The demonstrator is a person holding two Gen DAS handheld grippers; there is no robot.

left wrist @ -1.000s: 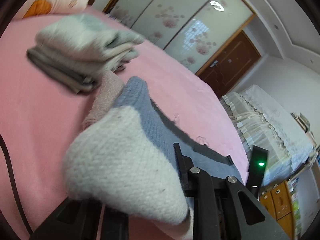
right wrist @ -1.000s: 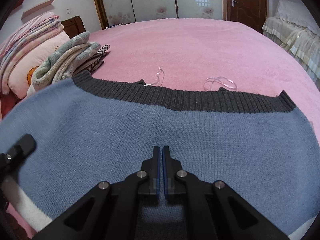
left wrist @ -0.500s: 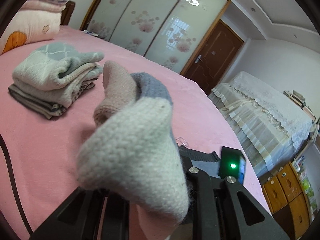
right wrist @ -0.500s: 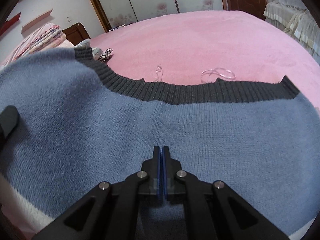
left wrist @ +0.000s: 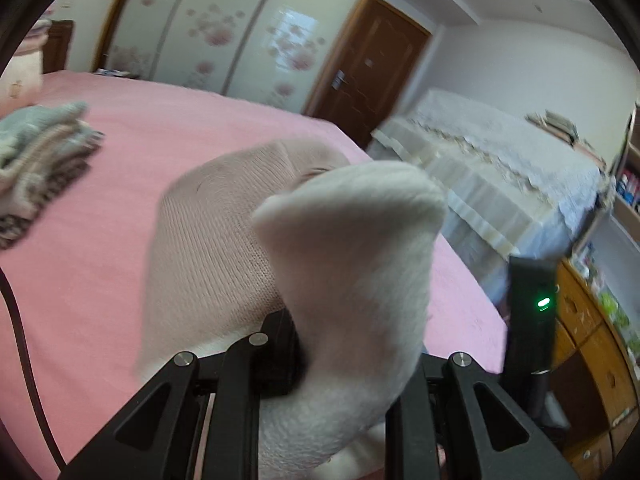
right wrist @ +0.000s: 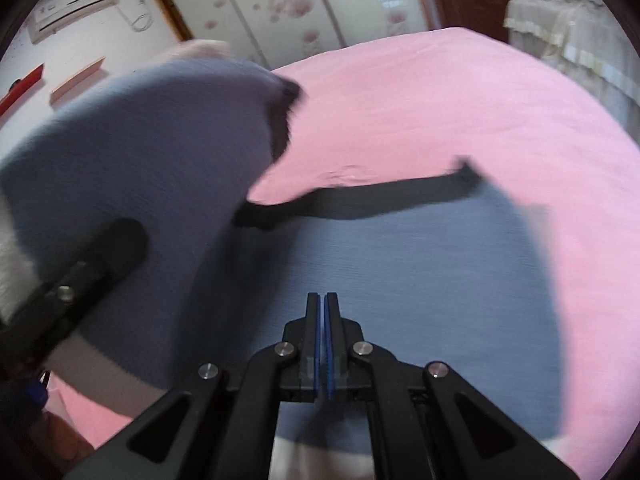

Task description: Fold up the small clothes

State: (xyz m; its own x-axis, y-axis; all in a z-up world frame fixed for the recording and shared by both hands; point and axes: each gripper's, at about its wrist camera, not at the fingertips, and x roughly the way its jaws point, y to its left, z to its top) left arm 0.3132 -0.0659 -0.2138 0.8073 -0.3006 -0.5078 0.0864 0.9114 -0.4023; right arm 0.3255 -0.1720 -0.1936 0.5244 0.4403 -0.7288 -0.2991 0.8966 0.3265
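In the left wrist view the left tongs are closed on a thick bunch of the sweater, the cream and pale pink knit rising between the black fingers and filling the middle of the picture, so that the fingertips themselves are buried in the cloth; the sweater's gathered part hangs above the pink bed, which spreads out to the left and behind; near the bed's far left edge lies a stack of folded clothes, grey-green on top and striped below, blurred by motion; a dark cable runs along the left rim of the picture; to the right a black device with a green light stands upright, and beyond the bed are a lace-covered piece of furniture, a brown door and sliding wardrobe doors with a flower pattern. In the right wrist view the right tongs are pressed together, their blue pads meeting with only a thin fold of the sweater nipped between them; the blue body of the sweater lies spread on the near part of the bed, its dark ribbed hem running across toward the right edge; the sweater's left side is lifted off the bed and curls over in a blurred blue sweep; the left tongs show at the left, their black finger lying against that raised cloth; an air conditioner hangs on the far wall.
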